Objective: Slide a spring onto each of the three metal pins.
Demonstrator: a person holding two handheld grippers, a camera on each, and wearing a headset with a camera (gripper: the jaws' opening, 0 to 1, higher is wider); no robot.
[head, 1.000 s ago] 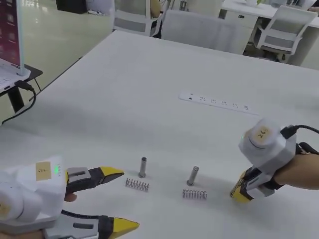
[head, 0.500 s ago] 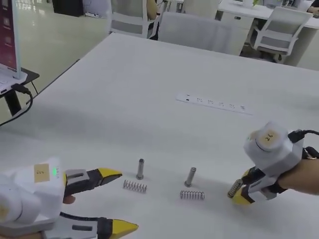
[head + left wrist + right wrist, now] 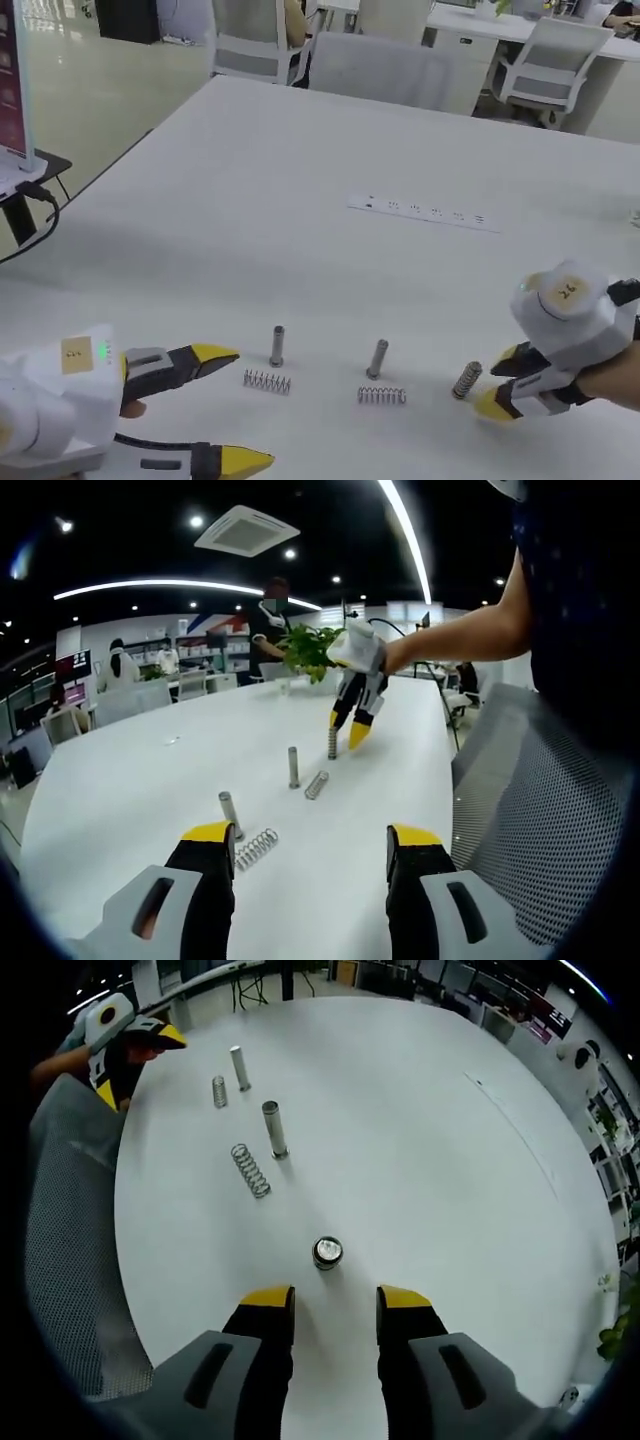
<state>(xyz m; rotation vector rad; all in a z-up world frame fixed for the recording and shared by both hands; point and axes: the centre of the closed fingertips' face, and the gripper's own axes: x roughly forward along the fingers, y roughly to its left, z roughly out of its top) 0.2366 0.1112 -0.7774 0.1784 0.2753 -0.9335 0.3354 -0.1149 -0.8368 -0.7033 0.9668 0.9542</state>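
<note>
Although three pins stood in a row near the table's near edge, only the right-end pin (image 3: 466,379) wore a spring, the fitted spring (image 3: 467,375) coiled round it. The middle pin (image 3: 377,358) and the left-end pin (image 3: 277,345) were bare. Two more springs lay flat on the table: the left loose spring (image 3: 267,381) just in front of the left-end pin, and the right loose spring (image 3: 382,396) just in front of the middle pin.

The right gripper (image 3: 497,388) sat just right of the right-end pin, its jaws a narrow gap apart and holding nothing. The left gripper (image 3: 240,408) lay by the near edge, left of the row, jaws wide and empty.

A second earlier the right gripper's tips had covered that pin and spring; now both stood clear of them. The bare pins and loose springs kept their arrangement.

The white table (image 3: 300,180) also carried a power strip (image 3: 425,212) towards its far edge. Grey office chairs (image 3: 375,70) and desks stood beyond.
</note>
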